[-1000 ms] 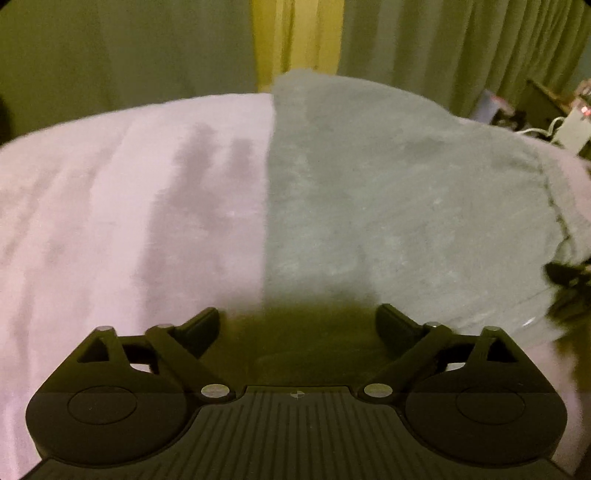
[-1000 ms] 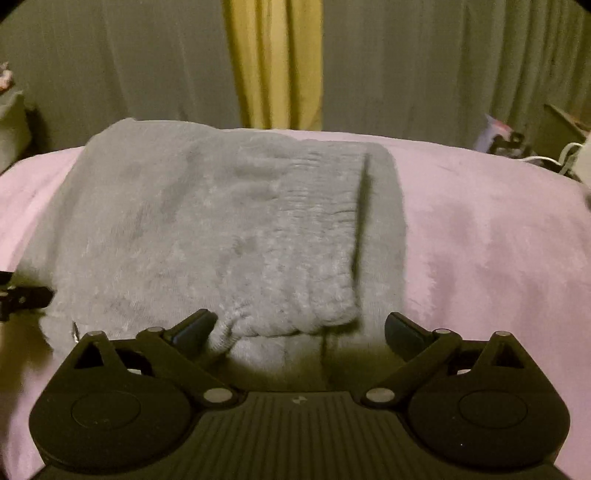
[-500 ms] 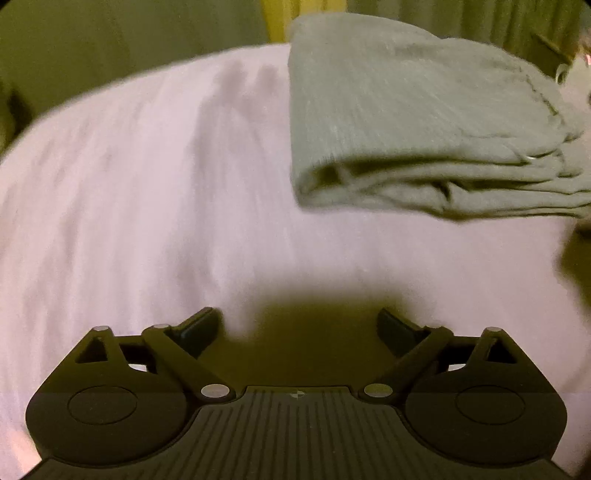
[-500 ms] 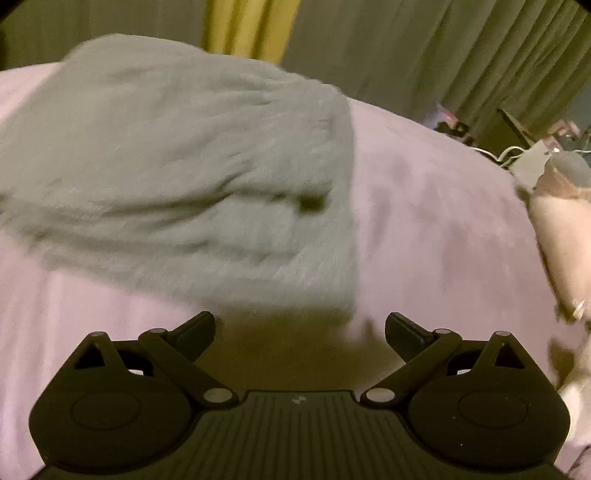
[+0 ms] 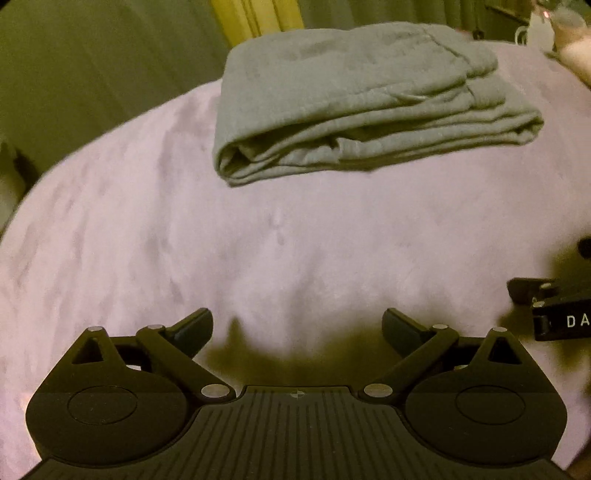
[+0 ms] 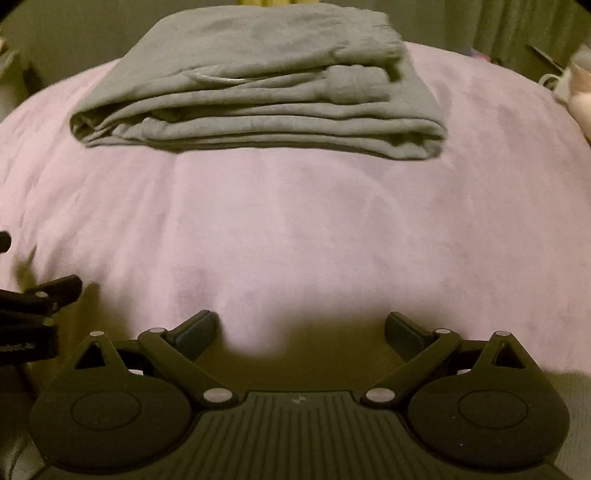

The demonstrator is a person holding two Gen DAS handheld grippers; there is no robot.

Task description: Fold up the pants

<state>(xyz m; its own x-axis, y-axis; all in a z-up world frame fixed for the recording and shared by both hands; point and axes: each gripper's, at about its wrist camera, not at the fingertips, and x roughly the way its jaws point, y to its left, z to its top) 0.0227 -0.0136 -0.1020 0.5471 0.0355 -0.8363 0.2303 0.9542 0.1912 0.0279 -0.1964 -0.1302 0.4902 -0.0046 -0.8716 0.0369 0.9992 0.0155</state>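
Grippers nearest, both over bare bedspread. Left gripper [image 5: 297, 328] jaws spread wide, nothing between, nothing touched. Right gripper [image 6: 299, 330] same: wide apart, empty, hanging above the cover. Each tool's tip visible at the edge of the other's view, side by side, near but apart.

Pink plush bedspread [image 6: 295, 229] next, filling the middle ground, smooth, no garment on this stretch.

Grey pants [image 6: 258, 85] farther out, well apart from both grippers, lying on the bedspread as a compact stack of several layers; layered edges facing near, rolled fold at left end [image 5: 236, 158], what looks like ribbed waistband or cuff tucked at right in the right view. Stack fairly square, edges slightly uneven.

Green curtains [image 5: 74, 66] and yellow strip [image 5: 255, 14] at far back; clutter at far right too blurred to name.

Judgement: folding looks done, garment released; only possible leftover a small tidy of edges.
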